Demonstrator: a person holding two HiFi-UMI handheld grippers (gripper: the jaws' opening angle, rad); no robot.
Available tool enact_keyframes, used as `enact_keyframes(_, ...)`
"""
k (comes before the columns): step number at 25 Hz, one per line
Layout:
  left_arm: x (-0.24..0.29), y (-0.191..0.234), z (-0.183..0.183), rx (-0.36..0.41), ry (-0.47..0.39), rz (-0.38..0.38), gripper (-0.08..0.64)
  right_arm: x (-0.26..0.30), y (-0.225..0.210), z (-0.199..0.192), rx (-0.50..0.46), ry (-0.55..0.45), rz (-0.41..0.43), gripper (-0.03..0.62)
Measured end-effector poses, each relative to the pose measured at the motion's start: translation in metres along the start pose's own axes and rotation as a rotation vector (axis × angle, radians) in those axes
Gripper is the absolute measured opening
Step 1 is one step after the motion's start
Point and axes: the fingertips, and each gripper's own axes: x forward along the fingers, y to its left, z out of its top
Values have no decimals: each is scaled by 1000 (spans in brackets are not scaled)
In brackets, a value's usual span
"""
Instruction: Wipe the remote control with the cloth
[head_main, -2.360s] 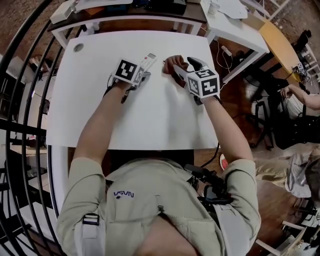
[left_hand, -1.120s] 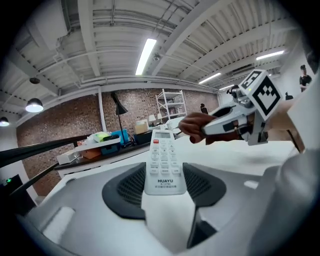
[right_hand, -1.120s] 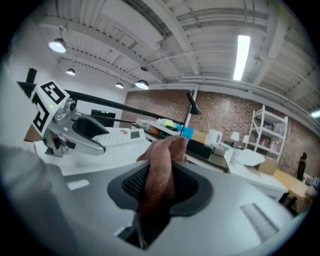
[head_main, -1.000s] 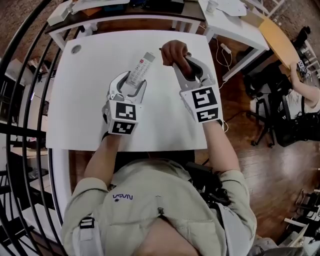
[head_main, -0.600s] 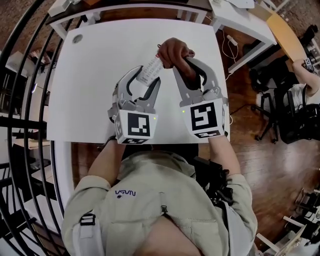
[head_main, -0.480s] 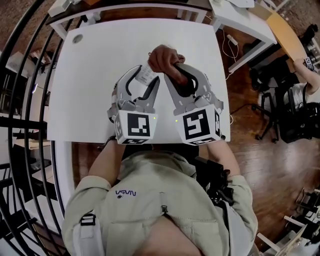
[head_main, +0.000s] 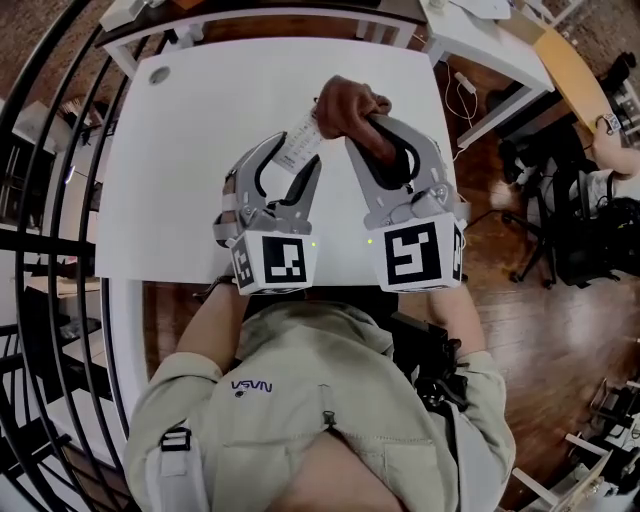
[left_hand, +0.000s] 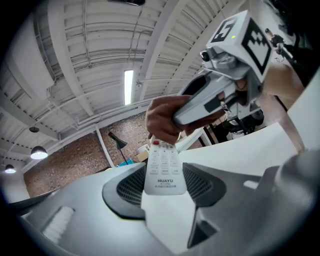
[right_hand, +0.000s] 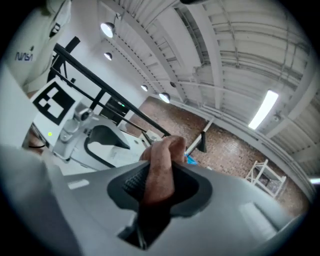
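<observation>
The white remote control (head_main: 298, 146) is held above the white table (head_main: 170, 170), and my left gripper (head_main: 292, 158) is shut on its near end. In the left gripper view the remote (left_hand: 163, 169) sticks out from between the pads, buttons facing up, red button at the far end. My right gripper (head_main: 374, 128) is shut on a bunched brown cloth (head_main: 349, 104). The cloth (left_hand: 163, 119) rests against the remote's far end. In the right gripper view the cloth (right_hand: 161, 167) fills the gap between the pads of my right gripper (right_hand: 160, 189), and the left gripper's fingers (right_hand: 95, 139) show behind it.
A round grommet (head_main: 158, 75) sits in the table's far left corner. More white desks (head_main: 470, 40) stand behind, and black office chairs (head_main: 560, 230) are on the wood floor at the right. A black railing (head_main: 60, 200) curves along the left.
Both grippers have risen off the table and come nearer the head camera, carrying remote and cloth. The cloth slid left over the remote's far end, then back right.
</observation>
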Motion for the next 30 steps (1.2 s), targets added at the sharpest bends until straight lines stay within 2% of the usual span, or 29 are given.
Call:
enact_keyframes(2, -2, -2, 6, 9, -5, 5, 239, 1, -30, -7, -16, 35, -102, 103)
enact_keyframes(4, -3, -5, 8, 23, -10, -1, 239, 4, -31, -10, -56, 64, -106, 103)
enact_keyframes(8, -2, -6, 7, 32, -8, 1, 239, 9, 14, 1, -96, 46, 24, 103)
enact_keyframes(12, -2, -2, 6, 25, -6, 12, 239, 4, 67, 14, -119, -6, 204, 103)
enact_keyframes(14, -2, -1, 4, 6, -7, 8, 239, 1, 80, 19, -123, -29, 255, 103)
enact_keyframes(16, -1, -2, -1, -28, -12, -22, 239, -2, 64, 20, -94, -52, 201, 103)
enact_keyframes(20, -3, 4, 8, -115, -48, -81, 239, -3, -10, 0, -22, -18, -56, 104)
enact_keyframes(22, -3, 7, 16, -149, -64, -103, 239, -3, -22, -10, -32, 20, -81, 104)
enact_keyframes(25, -2, 9, 17, -222, -68, -131, 239, -2, 4, -8, -42, 20, 4, 104)
enact_keyframes(28, -3, 12, 13, -312, -64, -161, 239, -2, 42, 3, -44, -19, 124, 104)
enact_keyframes(30, -3, 13, 9, -379, -59, -186, 239, -4, 51, 9, -35, -50, 164, 104)
